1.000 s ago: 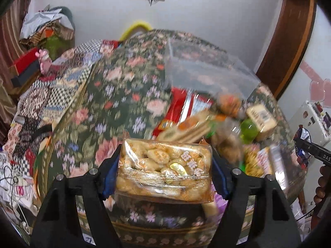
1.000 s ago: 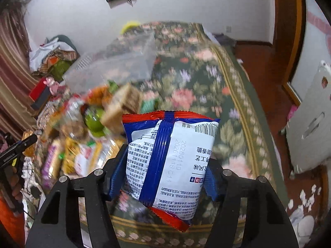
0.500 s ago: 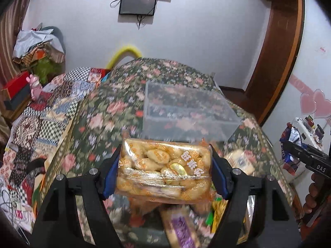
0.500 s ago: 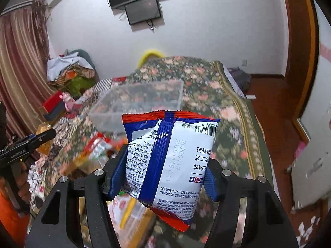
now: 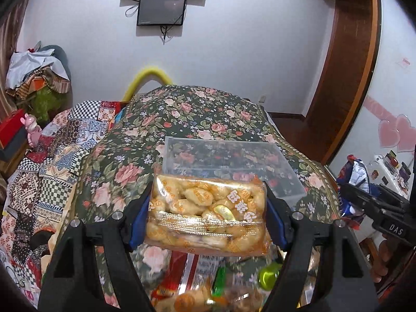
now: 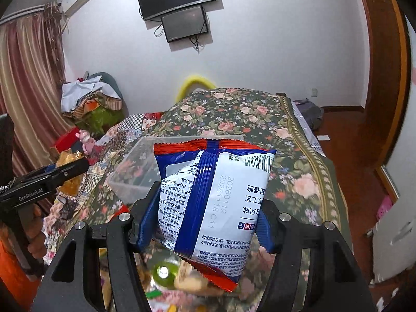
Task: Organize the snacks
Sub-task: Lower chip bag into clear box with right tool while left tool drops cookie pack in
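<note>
Both hand-held grippers rose: left [image 5: 208, 218] clamped a clear pastry bag [image 5: 206, 214], right [image 6: 208, 218] a blue-white snack packet [image 6: 212, 208]; an empty clear bin [image 5: 228, 158] sat at 12 o'clock on the floral bed [image 5: 187, 109].

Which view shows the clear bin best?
Left wrist: the clear bin shows its whole rim and both far corners above the pastry pack. In the right wrist view the blue-and-white snack bag covers most of it, leaving the left side.
</note>
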{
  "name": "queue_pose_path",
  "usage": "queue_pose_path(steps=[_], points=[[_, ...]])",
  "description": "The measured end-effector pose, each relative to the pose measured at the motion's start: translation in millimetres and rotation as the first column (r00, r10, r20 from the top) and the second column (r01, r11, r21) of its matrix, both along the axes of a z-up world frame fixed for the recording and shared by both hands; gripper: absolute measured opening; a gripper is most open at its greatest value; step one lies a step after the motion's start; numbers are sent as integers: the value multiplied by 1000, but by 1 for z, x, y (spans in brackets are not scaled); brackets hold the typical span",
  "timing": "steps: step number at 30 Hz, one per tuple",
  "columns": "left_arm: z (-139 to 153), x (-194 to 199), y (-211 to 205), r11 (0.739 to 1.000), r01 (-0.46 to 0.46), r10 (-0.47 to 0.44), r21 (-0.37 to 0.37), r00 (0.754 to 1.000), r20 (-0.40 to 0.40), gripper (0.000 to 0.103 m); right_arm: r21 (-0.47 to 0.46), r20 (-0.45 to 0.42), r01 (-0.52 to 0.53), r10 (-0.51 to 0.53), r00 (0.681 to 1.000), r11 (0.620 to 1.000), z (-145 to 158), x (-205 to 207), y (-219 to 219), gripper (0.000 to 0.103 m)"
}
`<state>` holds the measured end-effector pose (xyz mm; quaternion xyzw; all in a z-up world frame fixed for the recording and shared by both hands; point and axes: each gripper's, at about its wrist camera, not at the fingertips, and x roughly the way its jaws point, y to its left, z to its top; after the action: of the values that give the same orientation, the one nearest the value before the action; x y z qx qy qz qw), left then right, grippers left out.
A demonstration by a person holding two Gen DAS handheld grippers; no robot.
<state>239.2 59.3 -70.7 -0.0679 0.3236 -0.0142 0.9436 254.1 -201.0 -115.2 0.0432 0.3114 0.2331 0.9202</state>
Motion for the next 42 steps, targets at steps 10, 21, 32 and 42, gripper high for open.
queue_pose_path(steps=[10, 21, 32, 42], points=[[-29, 65, 7, 1000, -13, 11, -23, 996, -92, 74, -43, -27, -29, 28, 999, 999, -9, 47, 27, 60], [-69, 114, 11, 999, -23, 16, -30, 977, -212, 74, -91, -121, -64, 53, 991, 994, -32, 89, 50, 60], [-87, 126, 3, 1000, -13, 10, -9, 962, -274, 76, -166, -152, -88, 62, 986, 982, -45, 101, 70, 62], [-68, 108, 8, 1000, -16, 10, -24, 970, -243, 76, -178, -152, -109, 82, 985, 978, -36, 92, 67, 75]])
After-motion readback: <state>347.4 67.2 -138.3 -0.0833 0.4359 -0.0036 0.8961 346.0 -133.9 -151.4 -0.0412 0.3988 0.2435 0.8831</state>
